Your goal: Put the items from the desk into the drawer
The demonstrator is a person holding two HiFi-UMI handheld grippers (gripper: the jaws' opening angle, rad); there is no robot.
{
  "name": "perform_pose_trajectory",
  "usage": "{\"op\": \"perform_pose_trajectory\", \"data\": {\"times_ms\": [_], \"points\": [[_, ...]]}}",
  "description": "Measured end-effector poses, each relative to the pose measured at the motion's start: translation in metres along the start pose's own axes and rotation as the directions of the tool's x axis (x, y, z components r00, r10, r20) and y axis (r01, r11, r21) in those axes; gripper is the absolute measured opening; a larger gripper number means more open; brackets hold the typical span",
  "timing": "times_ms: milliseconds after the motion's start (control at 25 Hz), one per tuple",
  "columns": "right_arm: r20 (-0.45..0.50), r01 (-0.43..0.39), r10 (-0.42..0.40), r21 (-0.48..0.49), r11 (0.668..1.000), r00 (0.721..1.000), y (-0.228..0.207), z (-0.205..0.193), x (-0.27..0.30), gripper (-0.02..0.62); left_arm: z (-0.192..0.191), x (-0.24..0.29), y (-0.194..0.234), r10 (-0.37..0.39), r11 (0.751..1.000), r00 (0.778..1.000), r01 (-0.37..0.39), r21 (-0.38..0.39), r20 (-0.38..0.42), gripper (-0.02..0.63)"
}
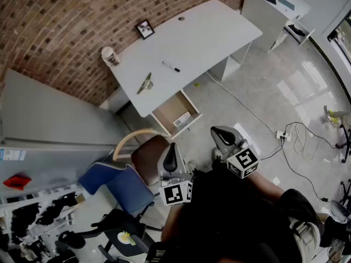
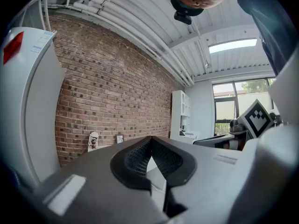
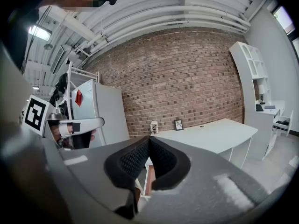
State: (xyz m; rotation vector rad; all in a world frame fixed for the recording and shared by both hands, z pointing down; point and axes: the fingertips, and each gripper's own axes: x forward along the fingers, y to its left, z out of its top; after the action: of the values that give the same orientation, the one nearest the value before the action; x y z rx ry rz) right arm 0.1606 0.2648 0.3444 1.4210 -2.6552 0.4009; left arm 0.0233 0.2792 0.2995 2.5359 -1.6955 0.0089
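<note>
Left gripper [image 2: 150,141]: jaws closed, pads meeting tip to tip, nothing between them; pointed level toward the desk.
Right gripper [image 3: 149,141]: jaws likewise pressed together and empty; tipped slightly downward, just to the right of the other.
Desk [image 1: 208,32]: white, set against the brick wall [image 1: 66,21]; well apart from both grippers.
Marker [image 1: 171,66]: dark, lay flat near the middle of the desk.
Yellowish tool [image 1: 145,83]: long and thin, lay near the desk's front edge, left of the marker; its kind could not be made out.
Cup [image 1: 109,55]: stood upright at the desk's left end, close to the wall.
Picture frame [image 1: 145,29]: stood at the back of the desk by the wall, right of the cup.
Drawer [image 1: 167,111]: pulled open beneath the desk's front edge, below the tool.
White box [image 1: 182,119]: lay inside the drawer, toward its front.
Brown chair [image 1: 148,156]: stood between the drawer and the grippers.
Blue chair [image 1: 118,182]: just left of the brown one.
Power strip [image 1: 281,135]: lay on the floor [image 1: 258,92], off to the right.
</note>
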Motion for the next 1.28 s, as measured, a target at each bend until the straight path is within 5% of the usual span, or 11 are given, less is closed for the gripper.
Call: {"op": "perform_pose_trajectory", "data": {"times_ms": [480, 600, 1280], "points": [[0.047, -0.004, 0.004, 0.000, 1.000, 0.999, 0.005, 0.007, 0.005, 0.007, 0.000, -0.001, 0.006, -0.006, 1.000, 1.000, 0.006, -0.002, 0.005, 0.015], [0.043, -0.020, 0.019, 0.011, 1.000, 0.999, 0.009, 0.007, 0.010, 0.155, 0.000, -0.002, 0.009, -0.008, 1.000, 1.000, 0.008, -0.002, 0.000, 0.015], [0.010, 0.032, -0.031, -0.004, 0.999, 0.999, 0.041, -0.005, 0.034, 0.155, -0.009, -0.026, 0.045, -0.069, 0.998, 0.997, 0.069, -0.015, -0.023, 0.015]]}}
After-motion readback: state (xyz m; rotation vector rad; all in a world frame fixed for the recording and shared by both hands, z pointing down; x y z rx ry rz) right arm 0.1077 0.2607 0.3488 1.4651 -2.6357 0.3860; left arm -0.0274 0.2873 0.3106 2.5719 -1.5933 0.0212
